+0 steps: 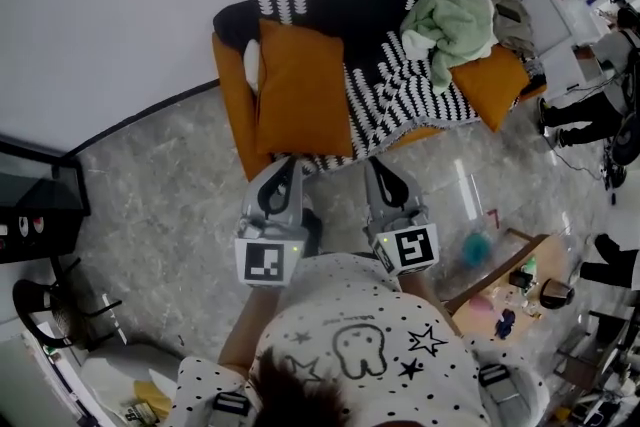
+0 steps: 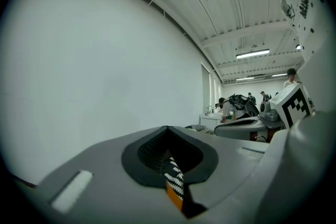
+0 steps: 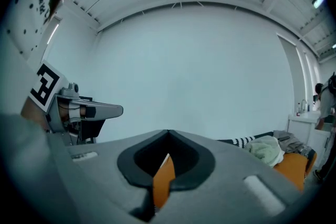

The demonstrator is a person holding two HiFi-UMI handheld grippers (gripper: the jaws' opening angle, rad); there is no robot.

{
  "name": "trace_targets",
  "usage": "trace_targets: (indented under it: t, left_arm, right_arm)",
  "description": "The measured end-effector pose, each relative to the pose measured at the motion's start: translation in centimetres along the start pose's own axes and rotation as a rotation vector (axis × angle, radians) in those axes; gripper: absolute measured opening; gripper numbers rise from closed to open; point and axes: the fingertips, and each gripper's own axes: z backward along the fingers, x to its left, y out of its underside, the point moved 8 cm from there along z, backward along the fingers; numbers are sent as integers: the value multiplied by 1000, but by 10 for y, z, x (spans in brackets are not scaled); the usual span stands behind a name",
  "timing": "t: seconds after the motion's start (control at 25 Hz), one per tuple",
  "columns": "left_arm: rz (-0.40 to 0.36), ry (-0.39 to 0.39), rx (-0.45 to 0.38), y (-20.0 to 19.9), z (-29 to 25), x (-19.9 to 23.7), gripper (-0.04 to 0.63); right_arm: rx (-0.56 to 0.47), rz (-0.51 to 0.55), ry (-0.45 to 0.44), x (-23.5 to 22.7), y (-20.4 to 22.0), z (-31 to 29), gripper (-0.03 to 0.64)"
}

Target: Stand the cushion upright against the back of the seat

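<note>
The orange cushion [image 1: 300, 90] lies flat on the left end of the seat, just left of centre in the upper half of the head view. Its long side runs from the backrest down to the seat's front edge. It is a plump rectangle in a smooth, matte woven cover with rounded corners. It will probably be light and soft, sagging when lifted by one point, and the fabric should give the pads good purchase. The best hold looks like the two near corners or the near seam, one gripper on each, so it can be tipped up and leaned back without folding.

Something white shows at its upper left edge, though what it is cannot be told. A black-and-white striped knitted throw [image 1: 390, 85] drapes over the back and seat to the cushion's right. Beneath them is the sofa [image 1: 232, 105], upholstered in the same orange. Farther right sit a crumpled pale green blanket [image 1: 455, 25] and a second orange cushion [image 1: 492, 80].

The left gripper [image 1: 290, 165] is at the seat's front edge just below the cushion's near edge. In its own view the left gripper [image 2: 168, 128] has its jaws closed together, with nothing gripped. Only throw and orange fabric show through the slit. The right gripper [image 1: 373, 165], just below the throw's front edge, looks the same in its own view [image 3: 168, 132], jaws met and empty.
</note>
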Motion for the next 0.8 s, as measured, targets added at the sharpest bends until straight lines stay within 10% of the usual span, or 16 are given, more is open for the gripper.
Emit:
trace_targets:
  t: [0.8]
  left_arm:
    - [4, -41, 12, -1, -38, 40, 0]
  right_arm:
    - [-12, -27, -5, -14, 5, -59, -5]
